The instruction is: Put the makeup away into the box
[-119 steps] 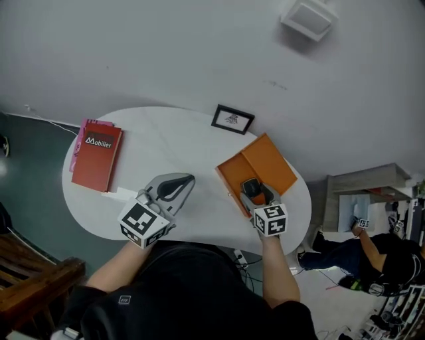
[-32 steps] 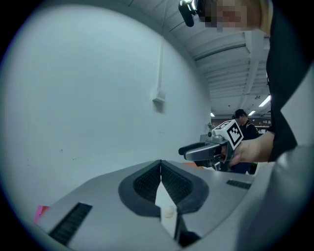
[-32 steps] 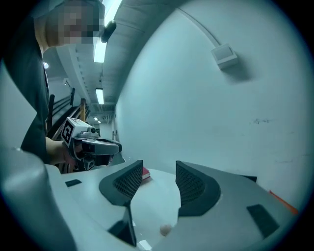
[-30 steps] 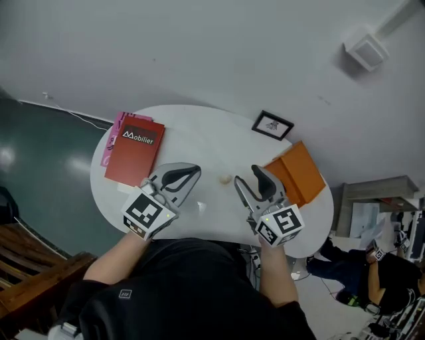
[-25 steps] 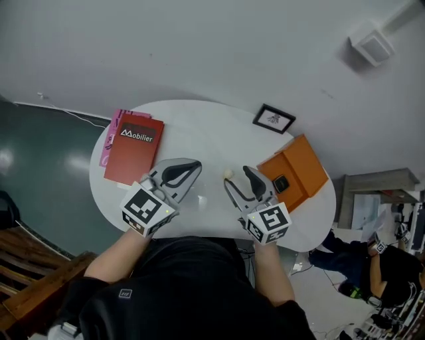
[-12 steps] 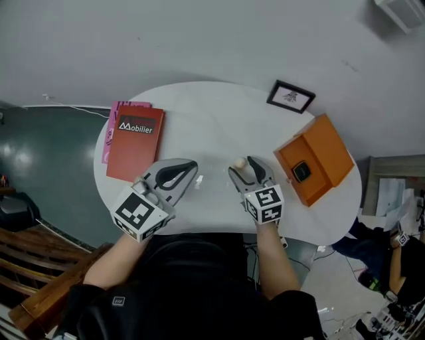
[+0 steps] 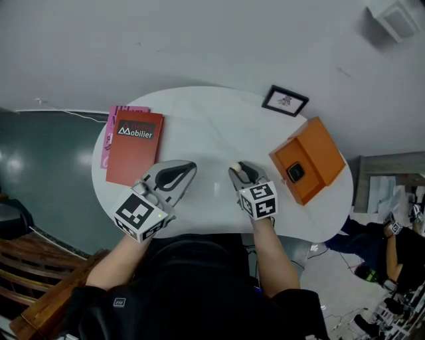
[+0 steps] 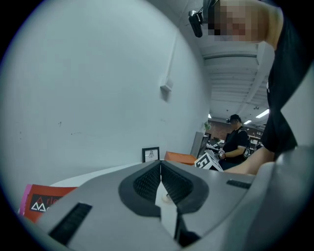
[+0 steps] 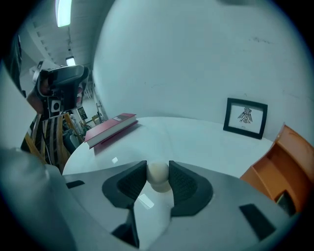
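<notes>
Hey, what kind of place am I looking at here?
Probably an open-plan office or workshop: a white oval table against a plain wall, ceiling strip lights, and another person standing farther back.

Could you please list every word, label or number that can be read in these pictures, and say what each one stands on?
"Mobilier": white print, with a zigzag first letter, on the cover of the red book.
Framed picture: a dark mark only, too small to read as text.
Orange box: no readable print shows.
</notes>
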The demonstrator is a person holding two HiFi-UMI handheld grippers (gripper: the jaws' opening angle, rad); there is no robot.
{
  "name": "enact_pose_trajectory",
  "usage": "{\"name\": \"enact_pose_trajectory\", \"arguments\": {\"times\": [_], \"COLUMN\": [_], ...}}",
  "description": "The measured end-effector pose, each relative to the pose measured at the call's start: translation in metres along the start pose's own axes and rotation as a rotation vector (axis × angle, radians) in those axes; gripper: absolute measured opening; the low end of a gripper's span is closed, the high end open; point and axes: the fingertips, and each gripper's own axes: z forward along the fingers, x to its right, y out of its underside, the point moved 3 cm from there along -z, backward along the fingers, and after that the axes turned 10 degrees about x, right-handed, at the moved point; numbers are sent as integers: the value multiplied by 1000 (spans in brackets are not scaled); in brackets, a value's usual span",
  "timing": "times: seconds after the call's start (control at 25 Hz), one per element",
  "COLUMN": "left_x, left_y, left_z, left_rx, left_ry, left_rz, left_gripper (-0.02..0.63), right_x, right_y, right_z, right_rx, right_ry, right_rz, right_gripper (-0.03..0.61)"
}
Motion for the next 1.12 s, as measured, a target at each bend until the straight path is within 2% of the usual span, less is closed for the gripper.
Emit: {"name": "enact_pose_trajectory", "arguments": {"times": [0.24, 0.48, 0.68, 0.92, 1.12], "left_x": [4, 8, 26, 56, 99], "left_y": [-24, -16, -14, -16, -23], "left_z": [-9, -6, 7, 49, 100], "left_rx": [114, 127, 150, 129, 110], "left_ry": [64, 78, 87, 96, 75], "left_rz": [0, -28, -51, -17, 11], "left_gripper": [14, 14, 14, 14, 14], "right_x": [-14, -13, 18, 63, 111], "right_y": [-60, -100, -129, -141, -120], "right_z": [-44, -90, -136, -188, -222], "right_rx": [81, 124, 188, 260, 254], "right_ry": [24, 41, 109, 131, 122], "right_rz": [-55, -66, -89, -105, -148], "right_gripper": [155, 155, 155, 155, 155]}}
